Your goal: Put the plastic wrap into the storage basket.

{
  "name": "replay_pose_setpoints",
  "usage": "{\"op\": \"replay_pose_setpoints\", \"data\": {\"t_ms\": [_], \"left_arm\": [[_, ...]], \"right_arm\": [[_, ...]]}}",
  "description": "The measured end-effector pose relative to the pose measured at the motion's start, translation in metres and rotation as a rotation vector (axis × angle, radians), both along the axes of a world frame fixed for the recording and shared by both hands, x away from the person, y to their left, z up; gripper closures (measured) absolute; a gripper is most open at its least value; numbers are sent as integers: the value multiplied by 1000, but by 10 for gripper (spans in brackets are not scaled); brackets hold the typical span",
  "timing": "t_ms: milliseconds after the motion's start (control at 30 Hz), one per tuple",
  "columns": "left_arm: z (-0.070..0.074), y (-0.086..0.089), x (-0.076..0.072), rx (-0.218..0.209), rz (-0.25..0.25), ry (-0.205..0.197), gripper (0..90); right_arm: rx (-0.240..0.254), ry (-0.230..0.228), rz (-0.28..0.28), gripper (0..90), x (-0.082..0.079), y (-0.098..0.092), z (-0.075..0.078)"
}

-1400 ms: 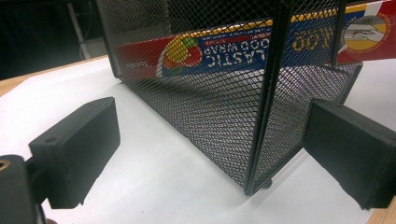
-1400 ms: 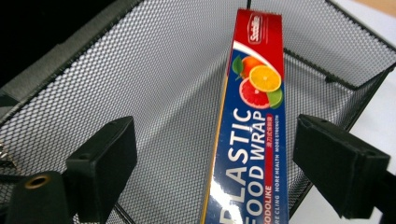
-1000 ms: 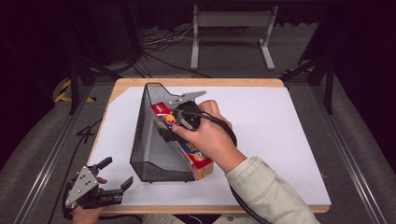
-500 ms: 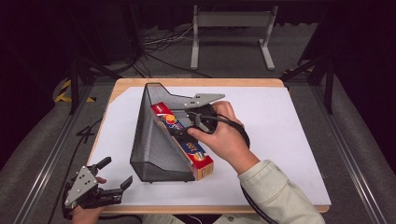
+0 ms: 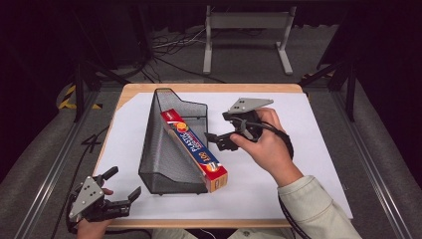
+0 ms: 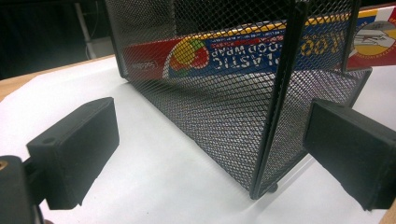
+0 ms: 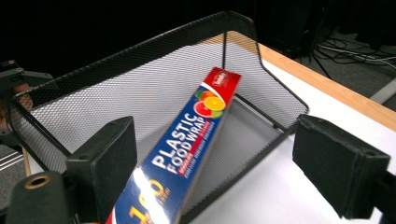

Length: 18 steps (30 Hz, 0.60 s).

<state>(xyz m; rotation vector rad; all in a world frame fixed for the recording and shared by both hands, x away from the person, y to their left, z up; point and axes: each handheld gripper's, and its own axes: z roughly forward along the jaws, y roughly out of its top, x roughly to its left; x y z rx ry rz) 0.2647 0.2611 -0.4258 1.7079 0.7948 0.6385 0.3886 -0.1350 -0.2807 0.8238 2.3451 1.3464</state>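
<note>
A black mesh basket (image 5: 159,144) stands on the white sheet, left of centre. A red and blue plastic food wrap box (image 5: 196,149) lies slanted in it, its near end poking out past the basket's low front. My right gripper (image 5: 216,128) hovers just right of the box, open, jaws pointing at it and holding nothing. In the right gripper view the box (image 7: 196,126) runs up between the spread jaws into the basket (image 7: 140,88). My left gripper (image 5: 124,181) is open at the table's front left corner, facing the basket (image 6: 224,116), with the box (image 6: 224,53) behind the mesh.
The white sheet (image 5: 298,149) covers most of the wooden table (image 5: 209,88), with bare room on its right half. A grey metal stand (image 5: 246,22) and cables lie on the floor beyond the far edge.
My right hand and gripper have drawn back to the right, off the box, which stays in the basket. The left gripper has hardly moved.
</note>
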Motion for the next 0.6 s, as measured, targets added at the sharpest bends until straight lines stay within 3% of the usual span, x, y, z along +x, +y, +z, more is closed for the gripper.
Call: {"op": "replay_pose_setpoints", "data": {"t_ms": [433, 600], "left_arm": [[0, 1, 1, -3, 8, 10, 45], [0, 1, 1, -5, 11, 13, 45]], "right_arm": [[4, 2, -66, 147, -2, -59, 5], [10, -17, -95, 147, -3, -83, 6]]}}
